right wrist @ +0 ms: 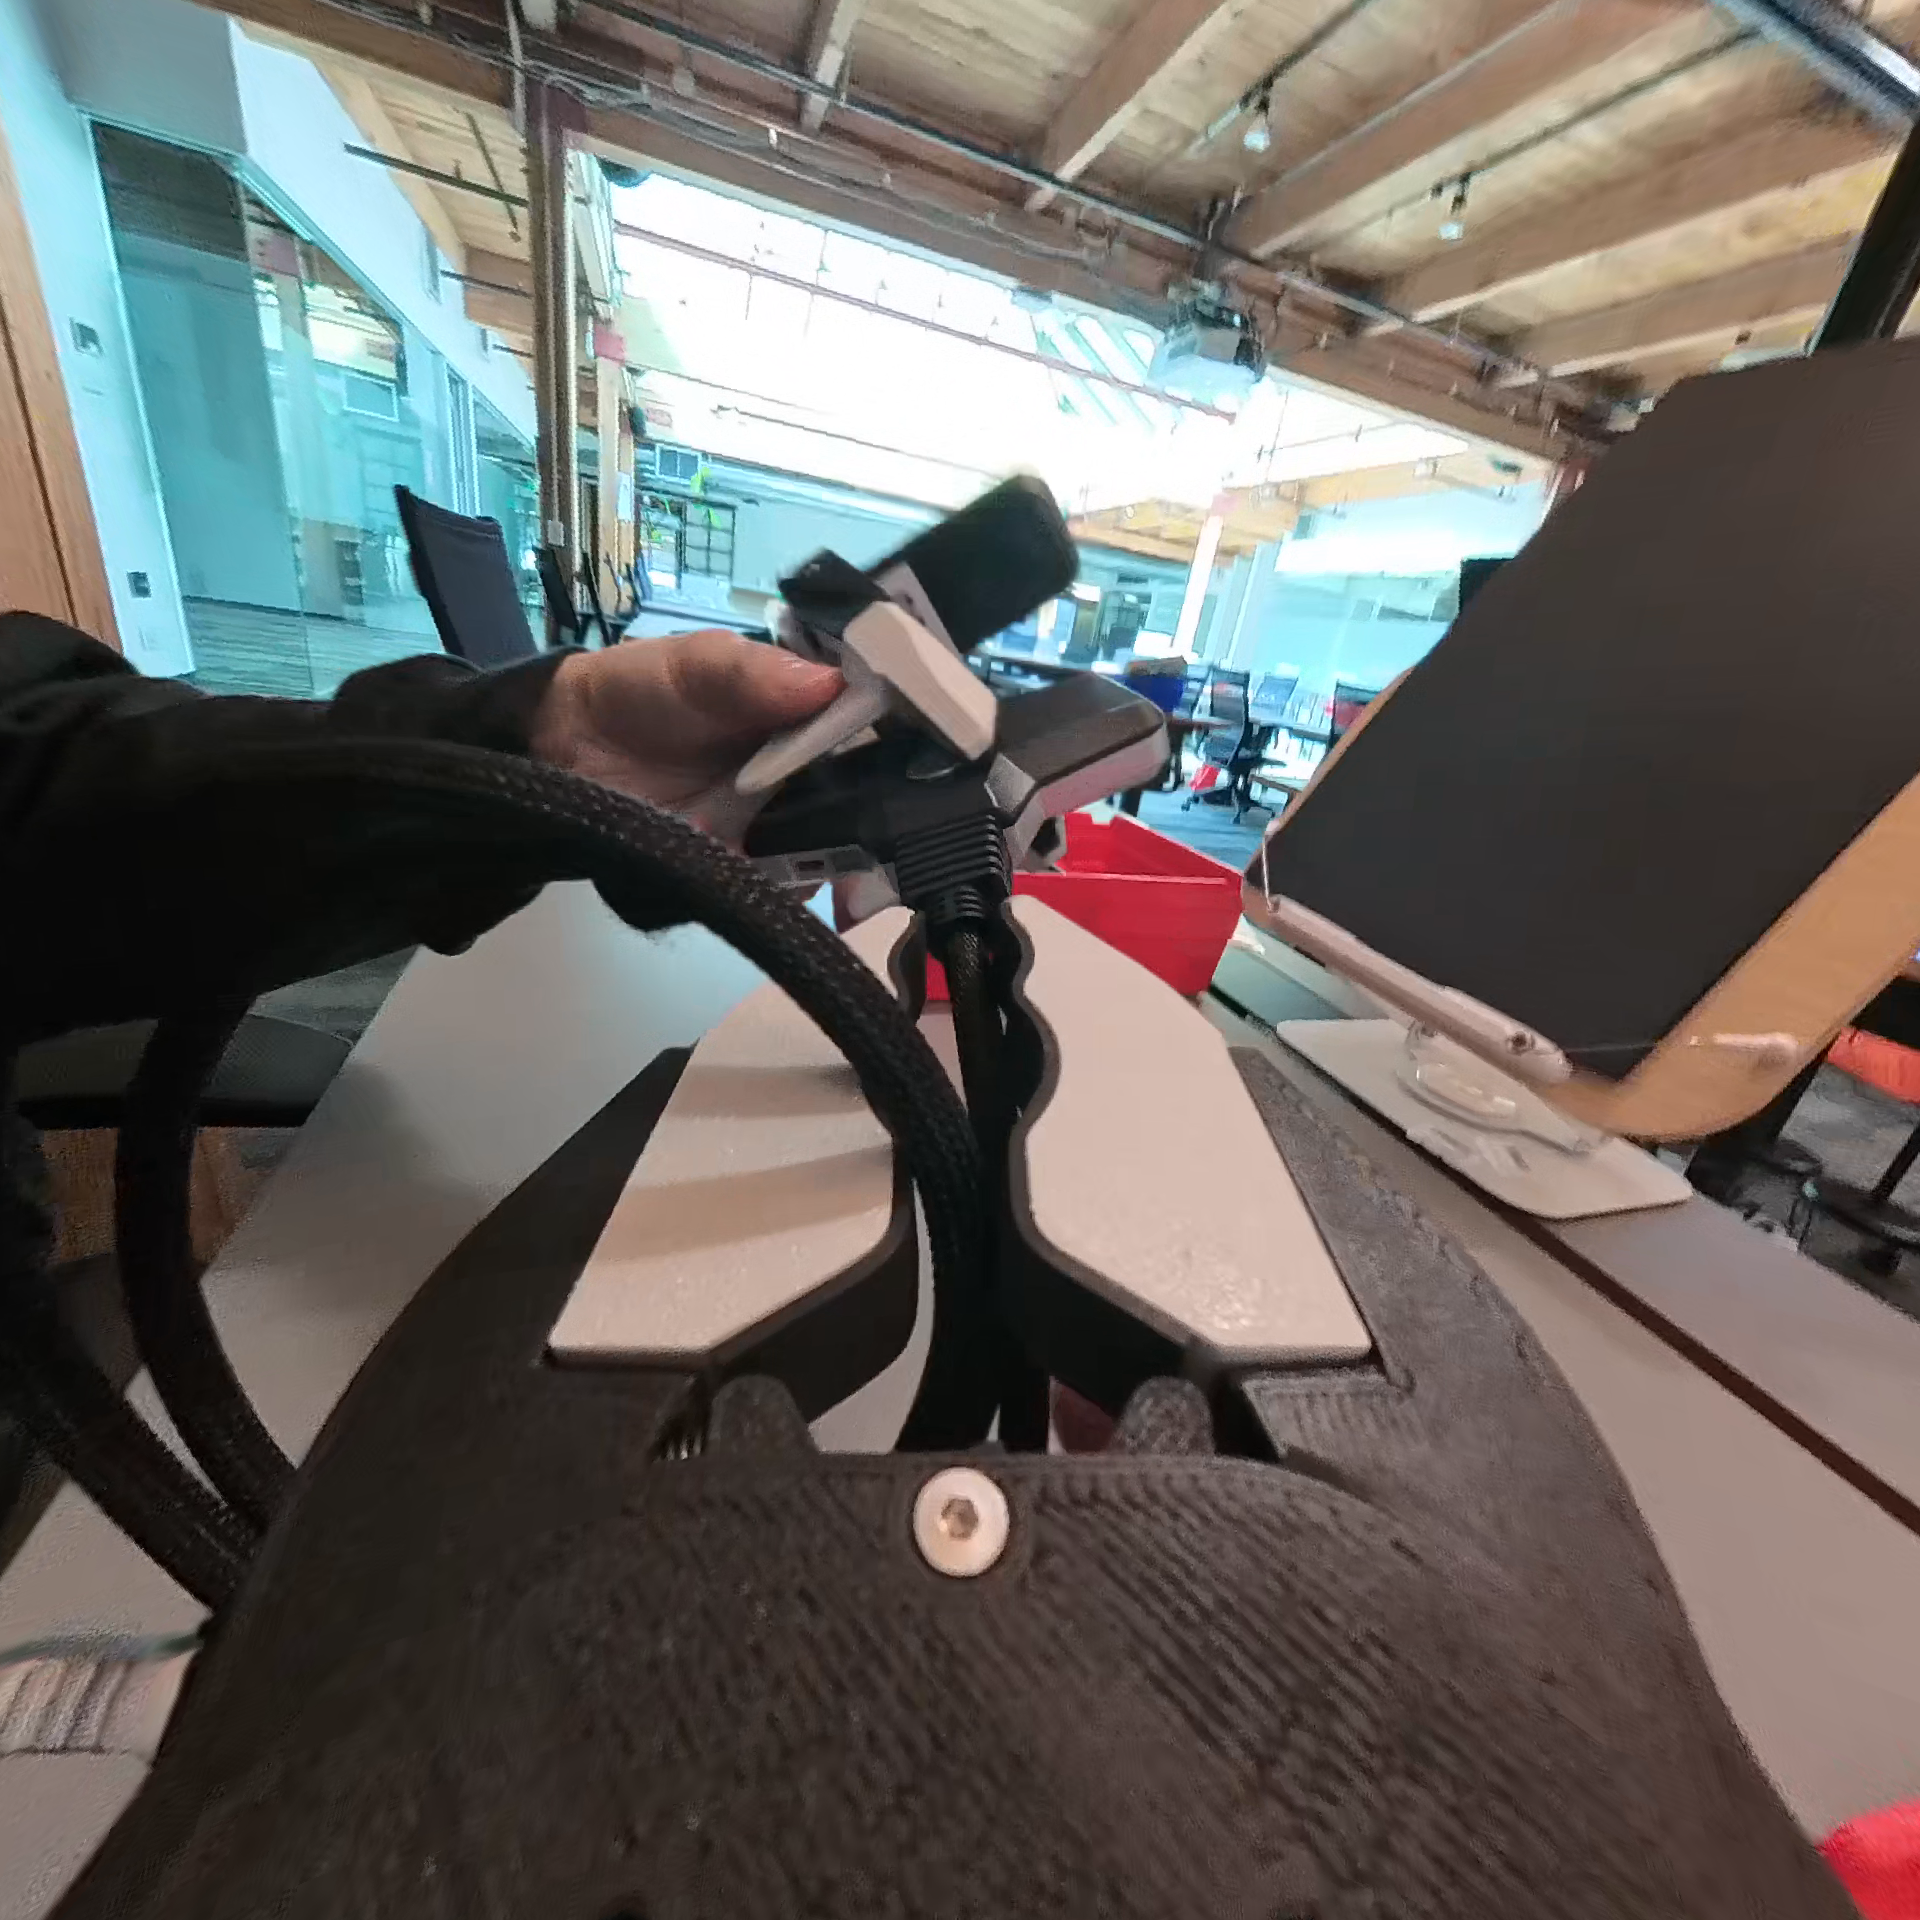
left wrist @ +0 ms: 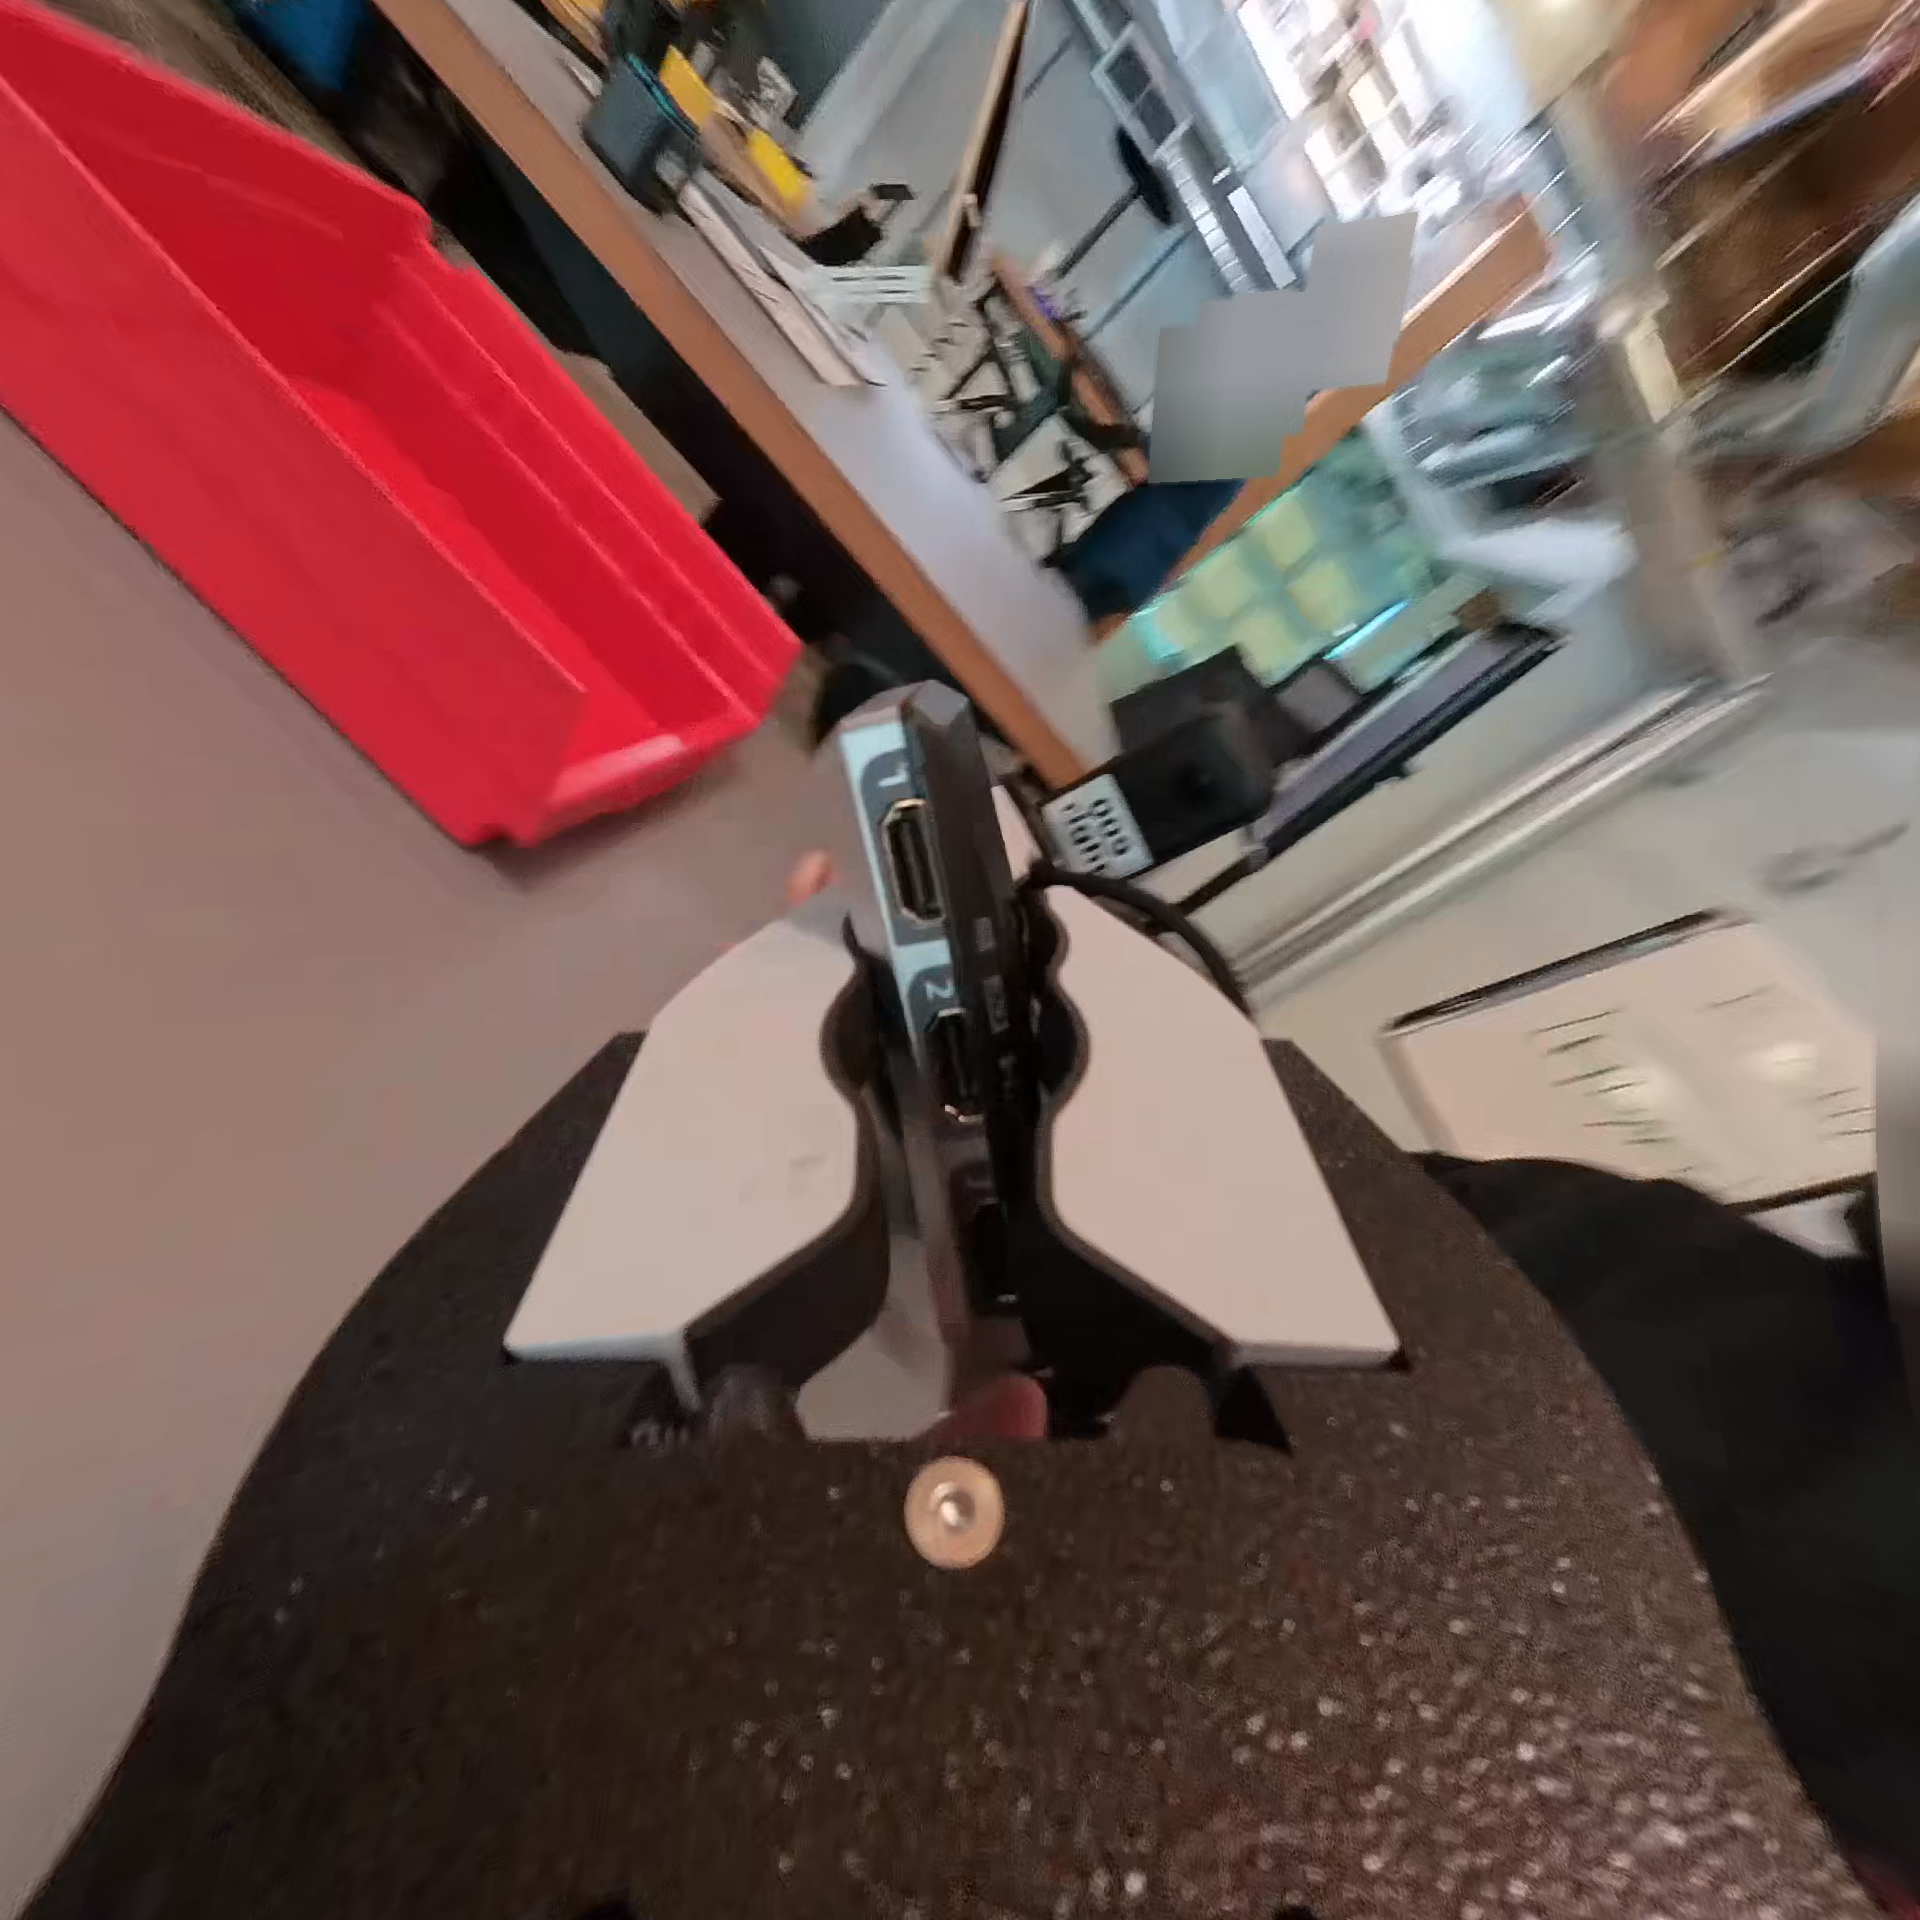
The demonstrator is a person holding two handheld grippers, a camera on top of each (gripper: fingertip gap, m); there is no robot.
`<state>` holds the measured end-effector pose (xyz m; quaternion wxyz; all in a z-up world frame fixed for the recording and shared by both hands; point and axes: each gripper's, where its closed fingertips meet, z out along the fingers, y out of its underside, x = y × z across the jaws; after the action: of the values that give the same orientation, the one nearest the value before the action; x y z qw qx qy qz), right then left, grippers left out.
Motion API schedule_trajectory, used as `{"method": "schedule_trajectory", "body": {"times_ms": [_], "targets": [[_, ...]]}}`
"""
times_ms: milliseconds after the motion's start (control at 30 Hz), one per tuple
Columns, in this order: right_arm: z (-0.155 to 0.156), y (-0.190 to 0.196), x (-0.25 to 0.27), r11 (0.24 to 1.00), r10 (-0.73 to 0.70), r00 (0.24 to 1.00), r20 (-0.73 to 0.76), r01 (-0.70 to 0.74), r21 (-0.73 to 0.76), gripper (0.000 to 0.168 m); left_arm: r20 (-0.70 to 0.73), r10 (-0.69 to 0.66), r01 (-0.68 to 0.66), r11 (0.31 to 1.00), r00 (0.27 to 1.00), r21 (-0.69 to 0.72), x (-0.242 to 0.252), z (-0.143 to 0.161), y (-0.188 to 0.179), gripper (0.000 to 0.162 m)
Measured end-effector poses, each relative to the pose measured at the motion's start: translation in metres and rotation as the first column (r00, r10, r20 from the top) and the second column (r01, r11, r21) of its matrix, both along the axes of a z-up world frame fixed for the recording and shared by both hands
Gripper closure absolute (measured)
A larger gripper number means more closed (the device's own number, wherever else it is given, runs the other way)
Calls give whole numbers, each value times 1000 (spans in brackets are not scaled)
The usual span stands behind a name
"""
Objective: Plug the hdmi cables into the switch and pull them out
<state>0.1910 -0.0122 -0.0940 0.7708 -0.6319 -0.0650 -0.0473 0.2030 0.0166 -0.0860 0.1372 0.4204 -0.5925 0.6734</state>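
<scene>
My left gripper (left wrist: 940,935) is shut on the black HDMI switch (left wrist: 951,821) and holds it edge-on above the table. Two ports on the switch's near edge are empty. A black cable (left wrist: 1132,914) leaves the switch's far side to the right. My right gripper (right wrist: 971,935) is shut on a black braided HDMI cable (right wrist: 971,1049) just below its plug (right wrist: 940,831). The plug points up at the left gripper (right wrist: 914,665) and the switch (right wrist: 987,561). I cannot tell whether the plug is seated. The cable loops off to the left (right wrist: 623,810). A person's hand (right wrist: 665,707) holds the left gripper.
A red bin (left wrist: 312,416) stands on the grey table (left wrist: 208,935) to the left, and it also shows in the right wrist view (right wrist: 1132,894). A dark screen on a white stand (right wrist: 1558,727) stands close on the right. More desks and chairs lie beyond.
</scene>
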Motion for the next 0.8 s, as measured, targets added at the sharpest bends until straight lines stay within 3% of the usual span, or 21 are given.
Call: {"method": "schedule_trajectory", "body": {"times_ms": [267,367,500,567,667,800], "targets": [[-2,4,-2,998,-63,992,114,59,37,148,-163,-9,-28,975,987,-222,2,-2,3,140],[-1,3,-4,997,-71,986,149,66,40,150,-190,-12,-39,964,982,-264,3,-2,2,139],[5,-1,0,988,-136,970,201,117,104,138,-218,-28,-44,947,976,-318,4,-1,0,140],[3,-2,0,990,-118,973,197,101,96,138,-217,-21,-50,946,976,-319,6,-2,-1,140],[0,1,-7,995,-79,973,215,63,78,124,-223,-5,-65,950,975,-307,8,-4,-4,140],[-7,6,-2,992,-128,960,248,126,26,146,-224,0,-72,947,974,-313,9,-3,-6,140]]}}
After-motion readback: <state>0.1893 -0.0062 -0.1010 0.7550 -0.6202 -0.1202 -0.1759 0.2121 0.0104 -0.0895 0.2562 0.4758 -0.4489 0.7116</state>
